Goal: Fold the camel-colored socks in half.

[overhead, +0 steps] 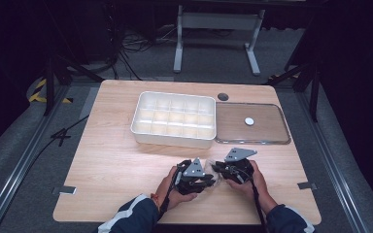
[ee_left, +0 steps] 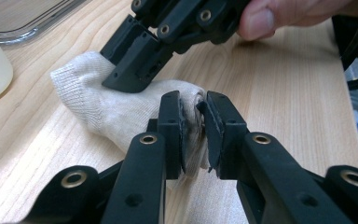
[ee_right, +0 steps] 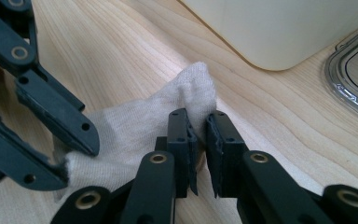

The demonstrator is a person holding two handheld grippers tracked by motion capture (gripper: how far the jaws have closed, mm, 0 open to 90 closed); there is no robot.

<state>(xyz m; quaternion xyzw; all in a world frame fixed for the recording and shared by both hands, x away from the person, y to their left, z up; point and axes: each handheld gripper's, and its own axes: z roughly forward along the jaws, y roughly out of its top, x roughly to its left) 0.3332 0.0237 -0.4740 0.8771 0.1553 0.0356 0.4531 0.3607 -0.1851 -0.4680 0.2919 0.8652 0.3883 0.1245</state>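
A cream sock point(ee_left: 107, 112) lies bunched on the wooden table point(overhead: 116, 165) near its front edge, between both grippers. In the left gripper view, my left gripper point(ee_left: 196, 135) is shut on one end of the sock, with fabric pinched between its pads. My right gripper point(ee_right: 200, 140) is shut on a fold of the same sock point(ee_right: 130, 130) at its other end. From above, the left gripper point(overhead: 208, 179) and right gripper point(overhead: 218, 170) point at each other, tips almost touching, with a little of the sock point(overhead: 212, 166) showing between them. A hand holds each gripper.
A white box point(overhead: 174, 138) divided into several compartments stands at the table's middle. To its right lies a clear flat lid point(overhead: 233, 126) with a small white disc point(overhead: 248, 121) on it. A dark round cap point(overhead: 223, 96) sits behind them. Metal frame legs stand beyond the table.
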